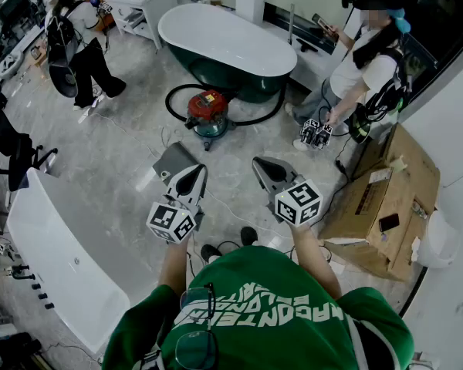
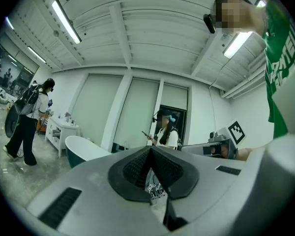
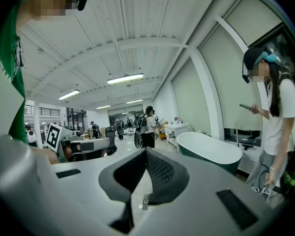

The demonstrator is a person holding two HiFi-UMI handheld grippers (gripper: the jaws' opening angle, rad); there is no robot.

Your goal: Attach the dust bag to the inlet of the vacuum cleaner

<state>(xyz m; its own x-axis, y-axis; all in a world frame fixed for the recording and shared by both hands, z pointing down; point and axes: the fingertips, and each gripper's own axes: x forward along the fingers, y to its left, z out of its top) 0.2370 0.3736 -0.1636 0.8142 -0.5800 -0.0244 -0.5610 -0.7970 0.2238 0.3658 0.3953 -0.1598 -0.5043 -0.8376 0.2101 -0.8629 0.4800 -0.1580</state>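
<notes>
The vacuum cleaner (image 1: 208,112), red on top with a teal drum, stands on the marble floor a few steps ahead. Its black hose (image 1: 177,91) loops round it. No dust bag shows in any view. My left gripper (image 1: 184,168) (image 2: 151,154) and right gripper (image 1: 266,166) (image 3: 146,154) are held side by side at chest height, pointing roughly level towards the vacuum and well short of it. Both are shut with nothing between their pads. The gripper views show the room over the jaws, not the vacuum.
A white bathtub (image 1: 228,41) with a dark green shell stands behind the vacuum, and another white tub (image 1: 62,253) lies at my left. Cardboard boxes (image 1: 386,199) are at the right. One person (image 1: 363,60) crouches by a pair of grippers (image 1: 316,133) on the floor; another (image 1: 81,45) stands far left.
</notes>
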